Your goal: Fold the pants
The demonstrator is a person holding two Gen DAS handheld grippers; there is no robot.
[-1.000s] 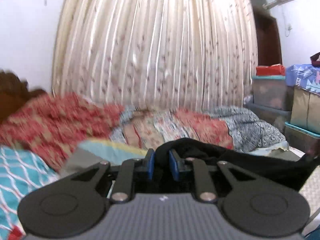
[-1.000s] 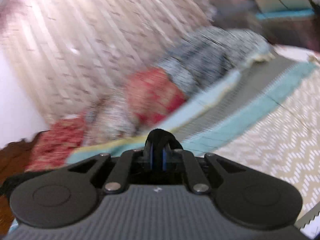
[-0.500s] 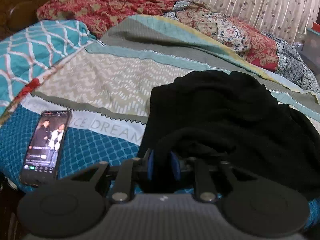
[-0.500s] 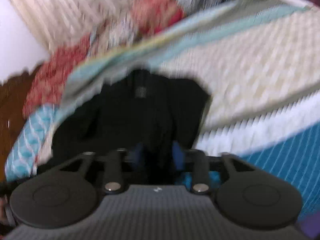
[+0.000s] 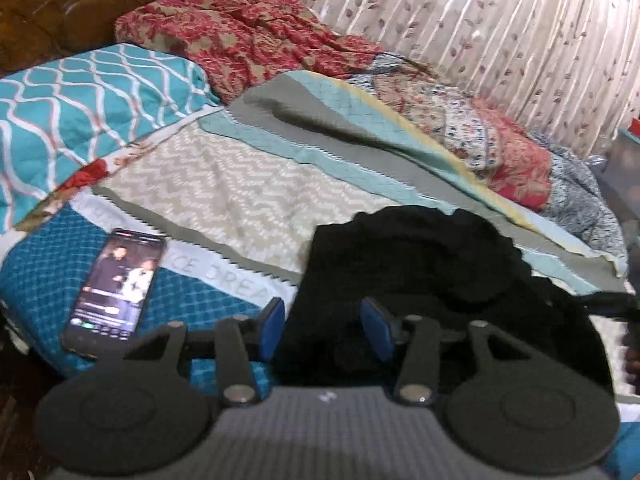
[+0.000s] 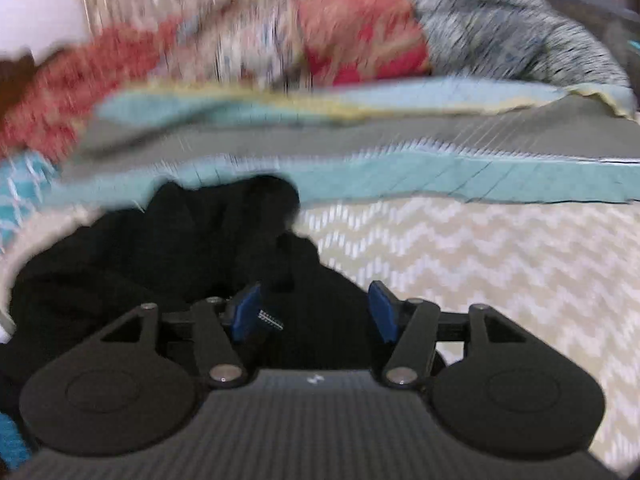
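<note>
The black pants (image 5: 432, 280) lie bunched on the patterned bedspread (image 5: 248, 196), filling the lower middle and right of the left wrist view and the lower left of the blurred right wrist view. The left gripper (image 5: 325, 326) and the right gripper (image 6: 314, 312) both have their blue pads spread apart over the dark cloth, clamping nothing. A lit phone (image 5: 114, 294) rests on the bedspread at lower left.

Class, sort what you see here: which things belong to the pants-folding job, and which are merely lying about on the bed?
Belongs to the job:
black pants
left gripper, open
right gripper, open

Lying about:
phone
teal patterned pillow
red floral blanket
quilt, which the pants lie on
curtain
</note>
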